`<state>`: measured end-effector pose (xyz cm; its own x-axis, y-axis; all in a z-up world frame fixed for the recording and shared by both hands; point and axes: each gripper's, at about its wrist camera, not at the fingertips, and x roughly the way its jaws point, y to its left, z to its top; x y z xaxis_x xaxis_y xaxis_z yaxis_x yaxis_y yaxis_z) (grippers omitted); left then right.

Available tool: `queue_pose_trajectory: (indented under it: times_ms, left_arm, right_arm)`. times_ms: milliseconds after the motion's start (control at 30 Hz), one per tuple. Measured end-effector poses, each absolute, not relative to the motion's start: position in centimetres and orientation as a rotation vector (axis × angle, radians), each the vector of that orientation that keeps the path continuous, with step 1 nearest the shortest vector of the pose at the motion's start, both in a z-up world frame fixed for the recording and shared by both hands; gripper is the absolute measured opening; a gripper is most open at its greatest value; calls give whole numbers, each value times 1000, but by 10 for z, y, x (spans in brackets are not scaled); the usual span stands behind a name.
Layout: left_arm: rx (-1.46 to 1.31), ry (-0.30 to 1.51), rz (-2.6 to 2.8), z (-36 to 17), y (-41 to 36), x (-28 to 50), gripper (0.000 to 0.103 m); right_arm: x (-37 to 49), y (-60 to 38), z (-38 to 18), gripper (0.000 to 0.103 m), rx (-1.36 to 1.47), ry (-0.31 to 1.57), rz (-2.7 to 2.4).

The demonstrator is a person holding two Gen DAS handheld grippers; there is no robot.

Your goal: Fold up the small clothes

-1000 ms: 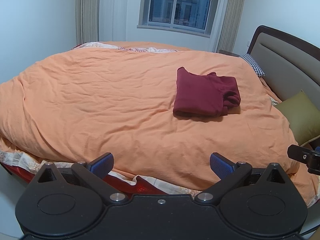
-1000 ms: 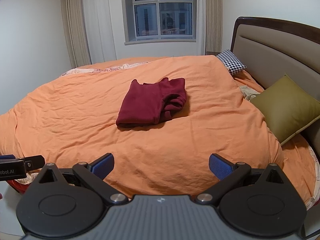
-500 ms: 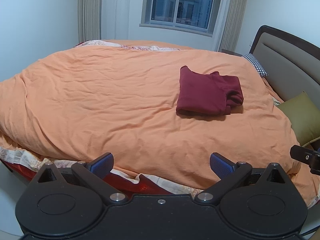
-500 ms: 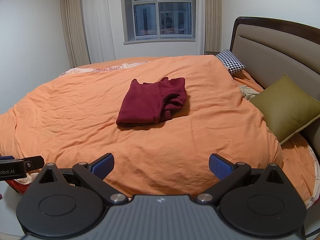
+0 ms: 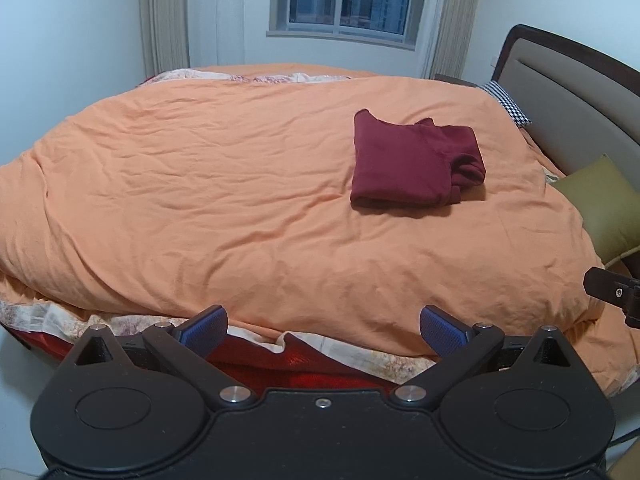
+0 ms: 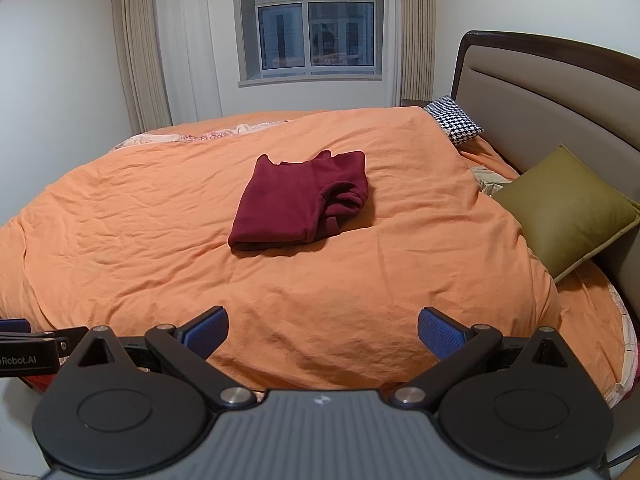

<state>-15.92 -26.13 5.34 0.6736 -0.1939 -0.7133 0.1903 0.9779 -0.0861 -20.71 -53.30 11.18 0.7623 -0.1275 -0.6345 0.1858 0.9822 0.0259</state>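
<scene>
Bedroom walls are seen white, with curtains (image 6: 140,48) at the left and a window (image 6: 312,24) centred behind the bed. An orange duvet (image 5: 200,200) is spread across the whole bed, creased, with a patterned sheet edge (image 5: 340,354) exposed along the near side. The left gripper (image 5: 323,325) is held at the near edge of the bed, its blue-padded fingers (image 5: 206,326) spread wide with nothing between them. A maroon garment (image 6: 300,204) is observed folded into a compact rectangle on the duvet, right of centre in the left view, well apart from both grippers. The right gripper (image 6: 322,326) is likewise held low at the near edge, fingers spread, empty. A checked pillow (image 6: 454,124) and an olive cushion (image 6: 560,208) are noted against the headboard (image 6: 540,92) at the right.
</scene>
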Motion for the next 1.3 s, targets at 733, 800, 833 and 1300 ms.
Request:
queue_pose_trajectory:
  times_ms: [733,800,833,1300]
  left_arm:
    - [57,810,-290,48,-255,-156,102]
    - [54,810,-290,48,-254,-156,102]
    - [53,809,-290,48,-253,-156,102]
    - [46,810,-288,47,-251,-154,102]
  right_arm:
    - [-216,-510,112,103,80,691,-218]
    - [-216,-509,112,103,79,691,-218]
    - [-216,-509,112,103,79,691,-218]
    - [-215,-505,112,103,73,692,-215]
